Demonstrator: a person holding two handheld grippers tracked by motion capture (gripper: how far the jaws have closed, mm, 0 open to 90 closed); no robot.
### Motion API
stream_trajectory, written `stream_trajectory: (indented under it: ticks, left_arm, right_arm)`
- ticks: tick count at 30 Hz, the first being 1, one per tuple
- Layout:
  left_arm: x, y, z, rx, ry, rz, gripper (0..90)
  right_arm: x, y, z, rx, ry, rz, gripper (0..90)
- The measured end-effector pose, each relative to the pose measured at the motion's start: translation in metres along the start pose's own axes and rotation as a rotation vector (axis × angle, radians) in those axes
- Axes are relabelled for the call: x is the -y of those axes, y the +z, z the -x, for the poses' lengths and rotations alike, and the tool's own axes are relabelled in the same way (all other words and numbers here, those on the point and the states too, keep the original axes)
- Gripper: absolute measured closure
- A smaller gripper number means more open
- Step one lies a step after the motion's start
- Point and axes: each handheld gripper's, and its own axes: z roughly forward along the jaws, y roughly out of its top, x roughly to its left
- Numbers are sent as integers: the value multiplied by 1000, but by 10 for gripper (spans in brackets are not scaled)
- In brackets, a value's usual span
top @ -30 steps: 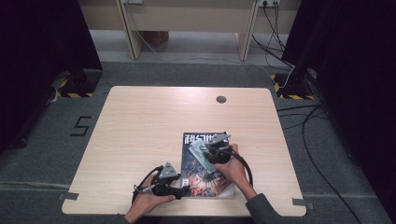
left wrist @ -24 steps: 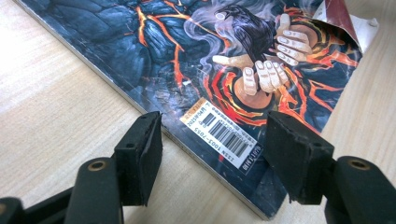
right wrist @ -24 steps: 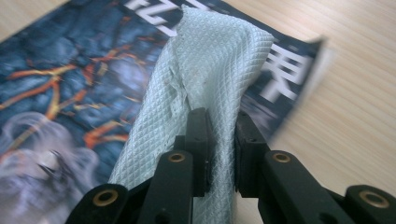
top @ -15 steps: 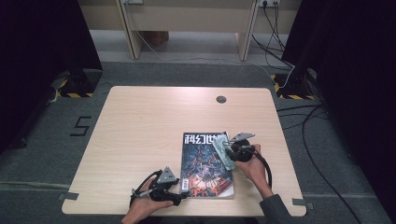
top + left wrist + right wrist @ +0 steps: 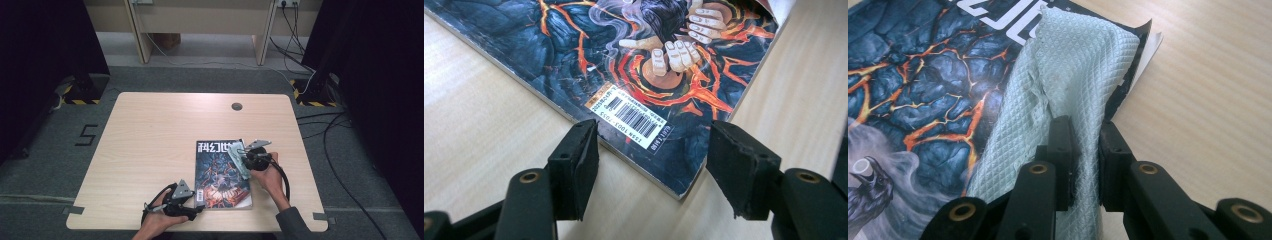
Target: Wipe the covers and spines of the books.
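A magazine [image 5: 220, 172] with a dark blue and orange cover lies flat at the front right of the wooden table [image 5: 150, 130]. My right gripper [image 5: 242, 159] rests at the cover's upper right edge, shut on a pale, quilted cloth [image 5: 237, 155]. In the right gripper view the cloth [image 5: 1073, 65] drapes over the magazine's corner [image 5: 923, 65] from between the right gripper's [image 5: 1088, 145] jaws. My left gripper [image 5: 198, 200] sits at the magazine's near left corner. Its jaws [image 5: 651, 150] have just been closing and stand open, straddling the corner by the barcode [image 5: 631, 117] without touching it.
A round cable hole [image 5: 236, 106] sits near the table's far edge. Black cables [image 5: 330, 130] trail over the grey floor to the right. The legs of another desk [image 5: 140, 30] stand beyond the table, and dark curtains hang on both sides.
My right gripper has slid the cloth to the right across the cover, toward the magazine's right edge. My left hand has stayed by the near left corner.
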Motion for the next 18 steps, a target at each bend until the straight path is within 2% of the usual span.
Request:
stream_trajectory:
  ticks: [5,7,9,10,11,12,13,17,18]
  left_arm:
    - [-6,6,-5,-9,-5,-1,370]
    - [-7,6,-5,-8,-4,-2,369]
    - [-7,7,-5,-13,-8,1,369]
    - [-7,7,-5,-16,-10,3,369]
    - [-7,7,-5,-18,-13,5,369]
    - [-8,7,-6,-21,-15,5,371]
    - [-8,7,-6,-21,-15,5,372]
    - [-9,10,-8,-30,-22,10,377]
    - [-10,10,-8,-31,-18,9,377]
  right_arm:
    - [-7,6,1,49,-8,-3,817]
    - [-8,6,0,49,-7,-4,818]
    - [-10,8,-7,11,-3,3,818]
    - [-10,8,-7,11,-3,3,818]
    - [-11,9,-12,-9,-7,4,818]
    - [-15,11,-25,-33,-35,4,818]
    - [-15,11,-25,-33,-35,4,818]
    - [-23,16,-51,-80,-101,5,817]
    - [-26,17,-62,-97,-117,8,817]
